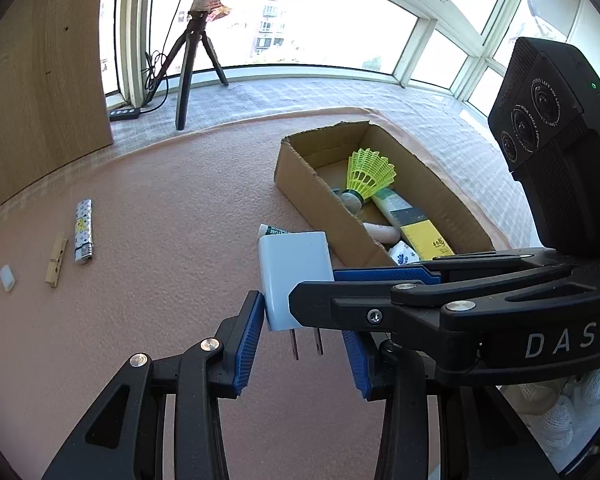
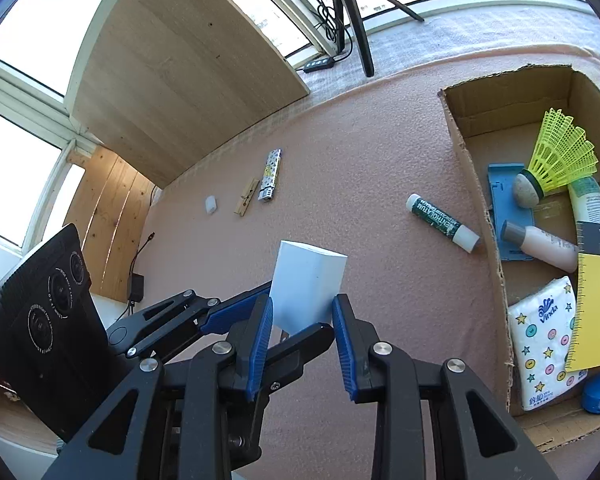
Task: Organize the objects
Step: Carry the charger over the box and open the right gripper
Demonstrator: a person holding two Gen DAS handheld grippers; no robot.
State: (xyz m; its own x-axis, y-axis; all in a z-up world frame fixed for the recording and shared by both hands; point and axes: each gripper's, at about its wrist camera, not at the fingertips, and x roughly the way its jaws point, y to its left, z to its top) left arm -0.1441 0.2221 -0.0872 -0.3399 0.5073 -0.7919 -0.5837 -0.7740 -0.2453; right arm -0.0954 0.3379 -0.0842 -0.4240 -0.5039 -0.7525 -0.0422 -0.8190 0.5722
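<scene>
A white plug adapter (image 1: pixel 294 276) with two prongs is held above the pink mat, and it shows in the right wrist view (image 2: pixel 306 290) too. My right gripper (image 2: pixel 302 312) is shut on its sides; it reaches in from the right in the left wrist view (image 1: pixel 300 298). My left gripper (image 1: pixel 304 322) stands around the adapter, its left pad touching, the right pad apart. A cardboard box (image 2: pixel 466 152) at the right holds a yellow shuttlecock (image 2: pixel 556 156), tubes, a tissue pack (image 2: pixel 544 336) and a yellow card. A green lip balm stick (image 2: pixel 440 220) lies beside the box.
A patterned lighter (image 1: pixel 83 232), a wooden clothespin (image 1: pixel 56 260) and a small white piece (image 1: pixel 7 278) lie on the mat at the left. A tripod (image 1: pixel 192 60) and a power strip (image 1: pixel 125 114) stand at the back by the window. A wooden panel (image 1: pixel 40 72) stands back left.
</scene>
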